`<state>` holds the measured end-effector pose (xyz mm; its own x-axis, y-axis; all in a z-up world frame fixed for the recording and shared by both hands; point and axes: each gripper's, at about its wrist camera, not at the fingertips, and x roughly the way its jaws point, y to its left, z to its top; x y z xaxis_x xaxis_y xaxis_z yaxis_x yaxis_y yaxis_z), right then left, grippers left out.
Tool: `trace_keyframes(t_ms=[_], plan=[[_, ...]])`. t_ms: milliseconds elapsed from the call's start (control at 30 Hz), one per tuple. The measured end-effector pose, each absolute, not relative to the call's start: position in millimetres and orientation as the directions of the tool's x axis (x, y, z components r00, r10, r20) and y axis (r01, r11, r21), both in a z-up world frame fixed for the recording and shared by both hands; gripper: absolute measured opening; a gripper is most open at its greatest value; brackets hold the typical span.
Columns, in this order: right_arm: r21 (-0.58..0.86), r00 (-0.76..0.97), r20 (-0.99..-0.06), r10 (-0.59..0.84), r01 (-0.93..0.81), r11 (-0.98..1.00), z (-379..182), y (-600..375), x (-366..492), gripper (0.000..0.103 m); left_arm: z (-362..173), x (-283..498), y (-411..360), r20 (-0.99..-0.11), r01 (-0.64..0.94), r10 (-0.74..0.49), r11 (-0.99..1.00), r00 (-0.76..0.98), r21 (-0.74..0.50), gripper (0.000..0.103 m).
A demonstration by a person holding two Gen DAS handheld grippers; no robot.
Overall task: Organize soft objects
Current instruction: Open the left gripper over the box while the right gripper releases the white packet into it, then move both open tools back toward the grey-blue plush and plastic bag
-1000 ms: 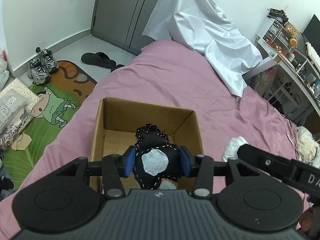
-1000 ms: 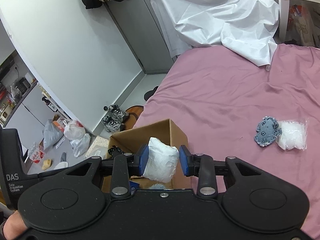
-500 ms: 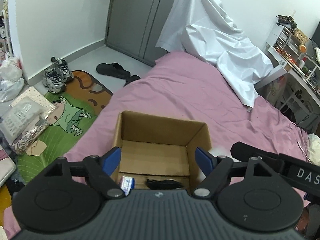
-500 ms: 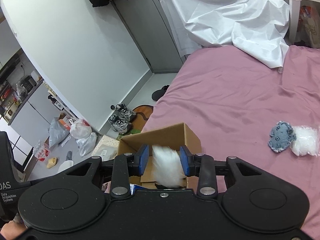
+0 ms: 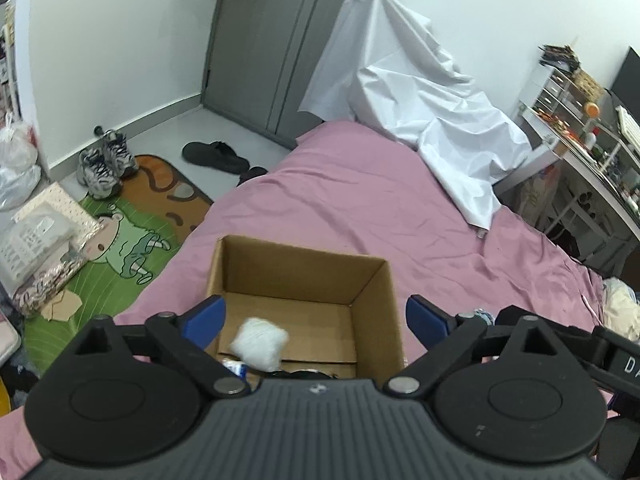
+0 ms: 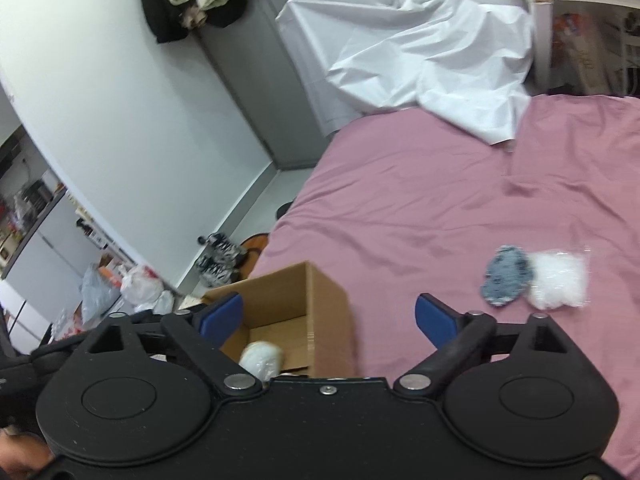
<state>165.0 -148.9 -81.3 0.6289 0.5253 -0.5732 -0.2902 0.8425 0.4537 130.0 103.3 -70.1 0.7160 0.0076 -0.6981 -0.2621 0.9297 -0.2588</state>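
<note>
Two tools, both yours, hover above the cardboard box (image 5: 376,312) on the pink bed (image 5: 360,200). Your left tool (image 5: 316,318) is spread wide and holds nothing; your right tool (image 6: 328,316) likewise gapes empty. Inside the box lies a white soft bundle (image 5: 259,343). Well apart on the bed, a blue-grey patterned plush (image 6: 506,280) touches a clear bag of white stuffing (image 6: 558,282).
</note>
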Motion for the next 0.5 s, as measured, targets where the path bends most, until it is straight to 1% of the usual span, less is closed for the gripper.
trace_keyframes(t_ms=[100,233,500], plan=[[0.453,0.643,-0.573,0.508,-0.269,0.850,-85.2,-162.1,163.2,0.096,-67.7,132.8,91.5,-0.704,-0.236,-0.002,0.942,0.711,-0.240,0.096],[0.464,0.664,-0.563,0.492,-0.239,0.853,-90.3,-181.7,161.3,0.102,-65.3,136.2,76.5,-0.706,-0.200,-0.020,0.953,0.708,-0.227,0.097],[0.478,0.684,-0.554,0.475,-0.207,0.854,-92.6,-210.3,163.0,0.103,-59.0,147.9,51.1,-0.711,-0.142,-0.049,0.968,0.701,-0.207,0.097]])
